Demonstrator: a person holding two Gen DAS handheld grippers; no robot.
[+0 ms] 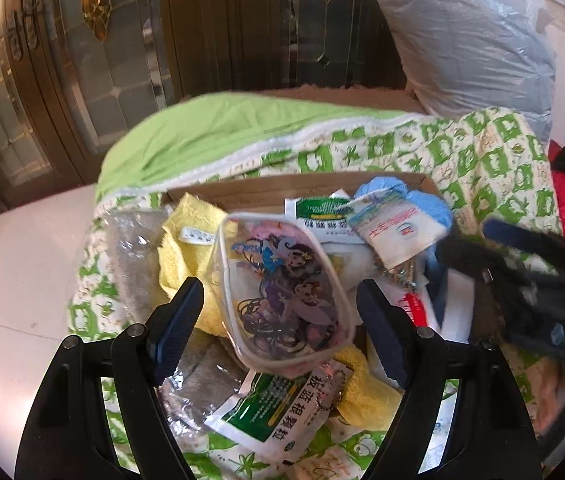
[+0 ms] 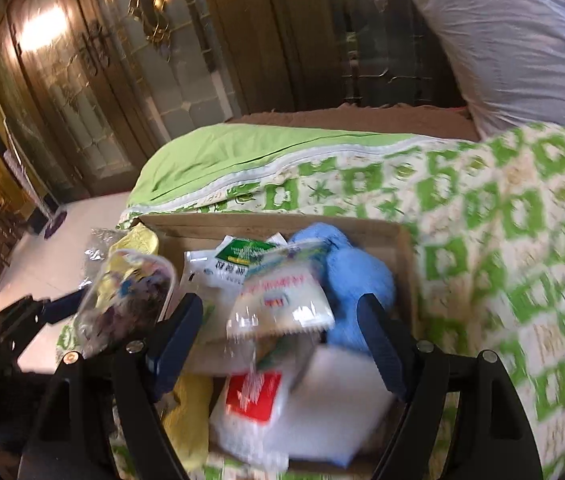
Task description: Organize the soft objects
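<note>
My left gripper (image 1: 280,286) stands open over a cardboard box (image 1: 302,184) on the bed. A clear pouch with a cartoon print (image 1: 282,292) sits tilted between its fingers, with a gap of yellow towel (image 1: 186,240) showing at the left pad. My right gripper (image 2: 280,300) is open above the same box (image 2: 274,220). A white packet with red print (image 2: 282,304), blurred, hangs between its fingers without touching them. In the box lie a blue cloth (image 2: 358,288), green-and-white sachets (image 2: 242,252) and a white pack with a red label (image 2: 254,396). The right gripper (image 1: 478,248) also shows at the right of the left wrist view.
A green-patterned quilt (image 1: 482,160) surrounds the box. A grey pillow in plastic (image 1: 462,40) leans at the back right. A clear bag with grey contents (image 1: 134,248) lies left of the box. Dark glazed doors (image 1: 82,60) and white floor (image 1: 22,260) lie to the left.
</note>
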